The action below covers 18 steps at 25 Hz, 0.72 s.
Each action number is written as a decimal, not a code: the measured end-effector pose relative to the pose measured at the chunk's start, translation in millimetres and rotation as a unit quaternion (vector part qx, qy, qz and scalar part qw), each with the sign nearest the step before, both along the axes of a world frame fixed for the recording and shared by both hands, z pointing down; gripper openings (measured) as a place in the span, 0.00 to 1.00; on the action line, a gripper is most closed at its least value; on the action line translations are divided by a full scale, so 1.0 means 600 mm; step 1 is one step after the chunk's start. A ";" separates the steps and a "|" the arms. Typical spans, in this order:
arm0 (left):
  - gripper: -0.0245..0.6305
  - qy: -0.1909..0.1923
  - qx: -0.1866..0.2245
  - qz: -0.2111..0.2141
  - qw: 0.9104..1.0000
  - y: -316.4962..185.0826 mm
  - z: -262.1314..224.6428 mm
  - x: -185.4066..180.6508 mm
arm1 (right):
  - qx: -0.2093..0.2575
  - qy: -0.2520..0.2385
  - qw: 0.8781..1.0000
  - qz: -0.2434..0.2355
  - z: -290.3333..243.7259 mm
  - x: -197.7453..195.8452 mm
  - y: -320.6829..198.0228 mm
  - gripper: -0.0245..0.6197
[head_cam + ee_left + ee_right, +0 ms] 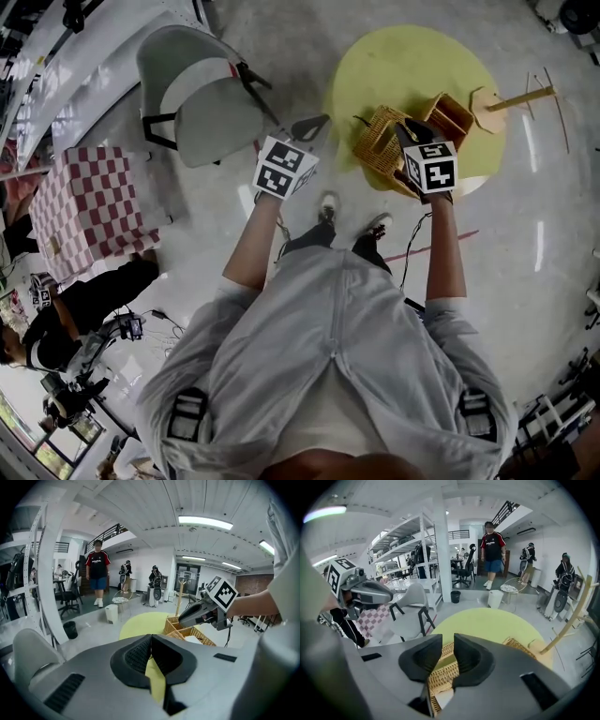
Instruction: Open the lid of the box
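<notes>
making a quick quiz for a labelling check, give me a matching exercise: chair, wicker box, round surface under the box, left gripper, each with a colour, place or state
Column one:
1. chair
2. wicker box
3. round surface
4. left gripper

Column two:
a. yellow
b. jaws together, nothing between them
c. grey, on the floor beside the left gripper
d. right below the right gripper

Pairs: 1-c, 2-d, 3-a, 4-b
</notes>
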State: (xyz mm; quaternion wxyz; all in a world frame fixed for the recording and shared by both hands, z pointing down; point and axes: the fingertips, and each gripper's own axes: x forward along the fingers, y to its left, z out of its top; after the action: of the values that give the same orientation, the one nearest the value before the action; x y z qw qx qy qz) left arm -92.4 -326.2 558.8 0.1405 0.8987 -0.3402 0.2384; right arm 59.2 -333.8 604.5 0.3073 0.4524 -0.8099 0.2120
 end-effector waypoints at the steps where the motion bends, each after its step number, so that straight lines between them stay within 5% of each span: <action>1: 0.08 0.001 0.003 0.002 1.000 0.001 -0.004 0.007 | 0.008 -0.001 1.000 0.006 -0.011 0.010 0.002 0.19; 18: 0.08 0.027 0.115 0.077 0.990 0.023 -0.181 0.174 | 0.161 0.025 0.976 0.143 -0.273 0.251 0.119 0.10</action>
State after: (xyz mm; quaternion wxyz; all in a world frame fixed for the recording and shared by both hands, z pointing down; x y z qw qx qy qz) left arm 11.8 -312.1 449.9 0.0262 0.9387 -0.2909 0.1831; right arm 209.5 -262.6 440.4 0.2170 0.6123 -0.7523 0.1095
